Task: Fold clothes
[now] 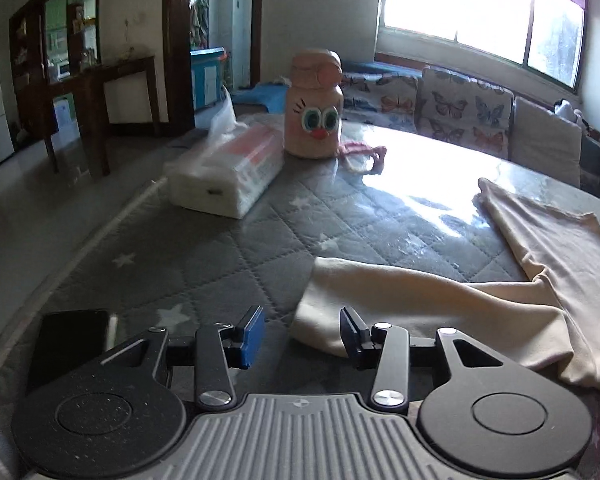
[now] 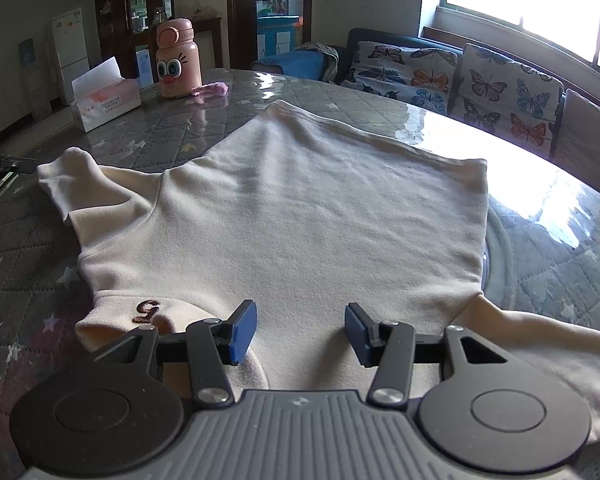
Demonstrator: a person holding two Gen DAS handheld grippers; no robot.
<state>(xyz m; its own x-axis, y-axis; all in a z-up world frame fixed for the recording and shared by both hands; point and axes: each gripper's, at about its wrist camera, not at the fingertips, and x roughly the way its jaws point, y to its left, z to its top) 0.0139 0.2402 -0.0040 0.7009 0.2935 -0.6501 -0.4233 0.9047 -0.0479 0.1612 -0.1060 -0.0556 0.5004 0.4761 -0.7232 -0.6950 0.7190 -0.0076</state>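
A cream long-sleeved top [image 2: 300,208] lies spread flat on the quilted grey table, collar with a brown "G" mark [image 2: 147,311] nearest the right wrist camera. My right gripper [image 2: 301,330] is open and empty, just above the cloth near the collar. In the left wrist view the top's sleeve [image 1: 420,300] stretches toward the camera; its cuff end lies between the open fingers of my left gripper [image 1: 302,336], which holds nothing. The left gripper's tip shows at the far left edge of the right wrist view [image 2: 4,162].
A pink cartoon-face bottle [image 1: 314,106] with a pink strap [image 1: 364,156] and a tissue pack [image 1: 228,168] stand at the table's far side. A black phone [image 1: 70,346] lies by the left gripper. A butterfly-print sofa [image 2: 480,80] runs behind the table [image 2: 28,248].
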